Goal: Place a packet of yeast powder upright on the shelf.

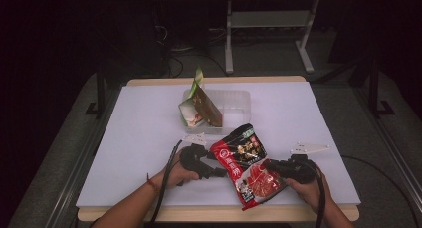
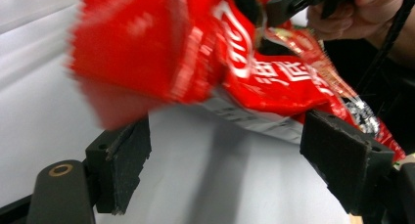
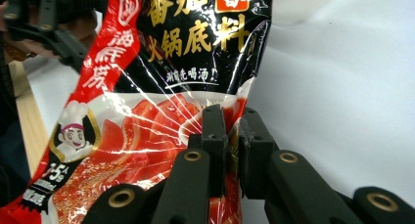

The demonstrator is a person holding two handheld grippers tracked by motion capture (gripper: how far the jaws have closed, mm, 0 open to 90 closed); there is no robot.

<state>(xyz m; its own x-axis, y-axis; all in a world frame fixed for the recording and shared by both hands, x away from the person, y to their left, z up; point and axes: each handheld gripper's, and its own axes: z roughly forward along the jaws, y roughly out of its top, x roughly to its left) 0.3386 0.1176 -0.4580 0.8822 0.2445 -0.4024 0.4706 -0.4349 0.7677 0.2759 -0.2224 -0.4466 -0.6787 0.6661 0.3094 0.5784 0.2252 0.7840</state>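
- The right claw (image 3: 230,136) is pressed together on the side edge of the red sauce packet (image 1: 246,163), holding it up off the table (image 1: 149,128) near the person's edge, tilted. It's a thin pinch of film; if the bag's weight pulls, I'd expect that edge to slide out.
- The left claw (image 2: 244,150) stands spread wide, jaws either side of the packet's lower part and not touching it in the left gripper view. Close too early and it catches a loose fold only; close off-centre and it shoves the bag sideways against the other grip.
- The packet looks soft and full, so it may sag or swing while one claw carries it.
- The clear tray (image 1: 234,101) sits farther back with a green-and-white packet (image 1: 196,106) leaning in it. Swing the red one over carelessly and it could topple that neighbour or clip the rim.
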